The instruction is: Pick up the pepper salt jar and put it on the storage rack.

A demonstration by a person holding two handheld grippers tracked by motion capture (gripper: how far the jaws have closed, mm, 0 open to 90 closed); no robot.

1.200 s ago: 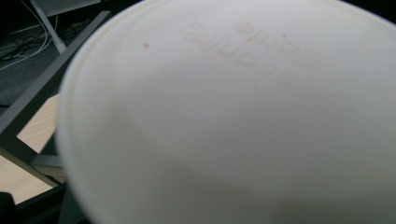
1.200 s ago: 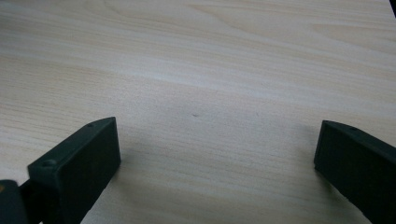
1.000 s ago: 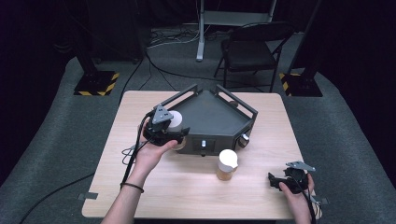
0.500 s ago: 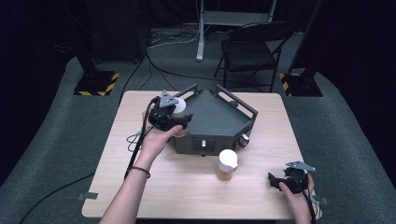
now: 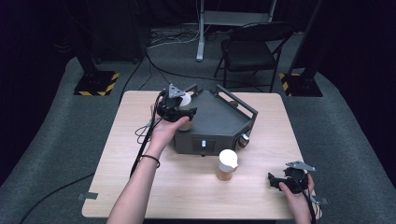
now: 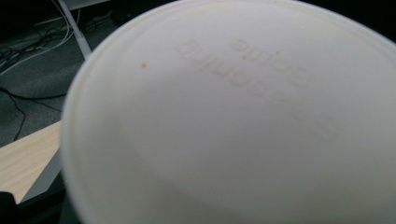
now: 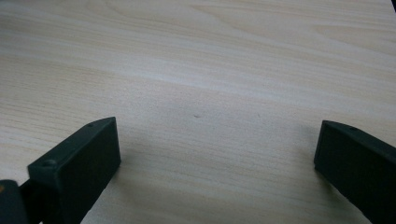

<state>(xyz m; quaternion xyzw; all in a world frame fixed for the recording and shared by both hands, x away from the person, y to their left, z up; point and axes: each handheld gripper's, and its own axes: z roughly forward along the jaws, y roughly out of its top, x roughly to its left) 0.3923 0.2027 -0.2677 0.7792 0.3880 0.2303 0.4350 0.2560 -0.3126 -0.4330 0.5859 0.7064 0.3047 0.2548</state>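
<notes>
White lid: the cup's (image 5: 185, 99) lid (image 6: 243, 116) faces the left gripper view's camera at close range, with faint raised lettering across it.
Held cup: a white-lidded cup sits between the fingers of the left gripper (image 5: 180, 111), above the left rear part of the dark grey device (image 5: 219, 119); a brownish strip of its side shows just below the fingers.
Left gripper: its fingers pinch the cup, closed as far as the cup allows; the grey three-cornered plate on top points away from the person.
Left hand: the person's left hand (image 5: 163, 128) carries that gripper over the device's left edge, with the cable trailing back along the forearm.
Second cup: another white-lidded cup (image 5: 227, 164) with brown contents stands on the wooden table (image 5: 140, 186), well apart from the left fingers and near the front of the device, between the two grippers.
Right gripper: the right gripper (image 5: 280, 181) sits low at the table's near right corner, well apart from both cups.
Right fingers: the two black fingers (image 7: 84, 158) are spread wide with bare wood between them, pinching nothing.
Device: a dark wedge-shaped box with raised rails, a small front display and a knob at its front right corner.
</notes>
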